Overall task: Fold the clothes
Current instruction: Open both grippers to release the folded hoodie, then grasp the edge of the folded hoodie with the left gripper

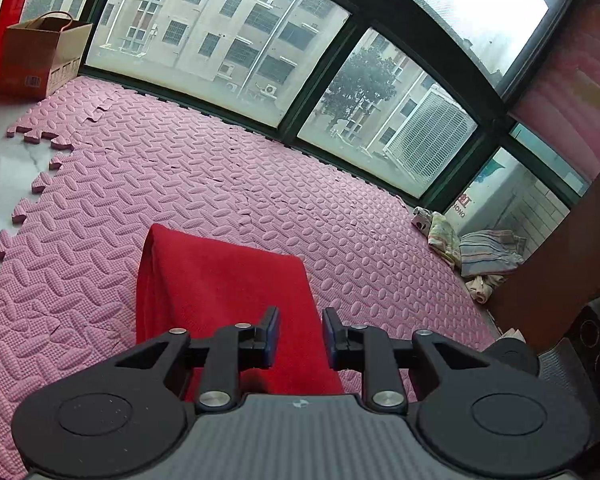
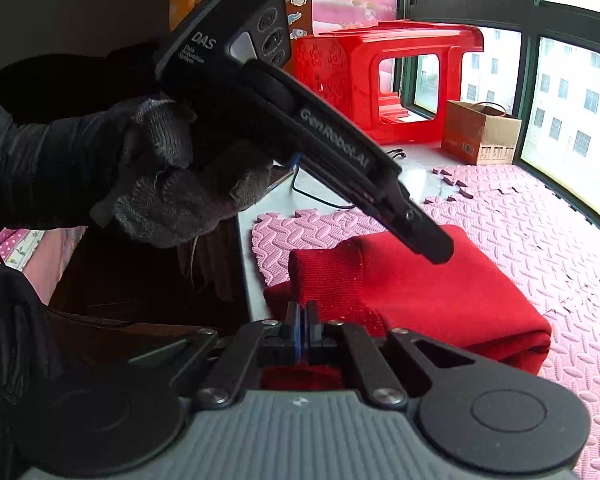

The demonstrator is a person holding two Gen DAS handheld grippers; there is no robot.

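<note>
One red garment [image 1: 224,300] lies folded on the pink foam mat [image 1: 180,168], and I take it as my landmark. In my left wrist view the left gripper [image 1: 300,330] hangs above the garment's near part with its jaws parted to a moderate gap and nothing between them; the red cloth shows through the gap, lying below rather than gripped. The garment's far edge is a clean fold pointing toward the window [image 1: 260,40].

In my right wrist view the right gripper [image 2: 302,320] sits at the garment's near edge with its jaws pressed together. Red fabric [image 2: 420,292] lies directly beyond and beneath the tips, beside a ribbed cuff [image 2: 328,276], but I cannot tell whether any cloth is pinched between them. The left gripper's tip [image 2: 432,246] hovers over the garment's top surface, held by a gloved hand [image 2: 172,176].

Beyond the garment, toward the window, a red plastic stool [image 2: 380,76] and a cardboard box [image 2: 480,132] stand off the mat. In the left view, to the garment's right, striped cloths [image 1: 484,256] are bunched at the mat's corner.
</note>
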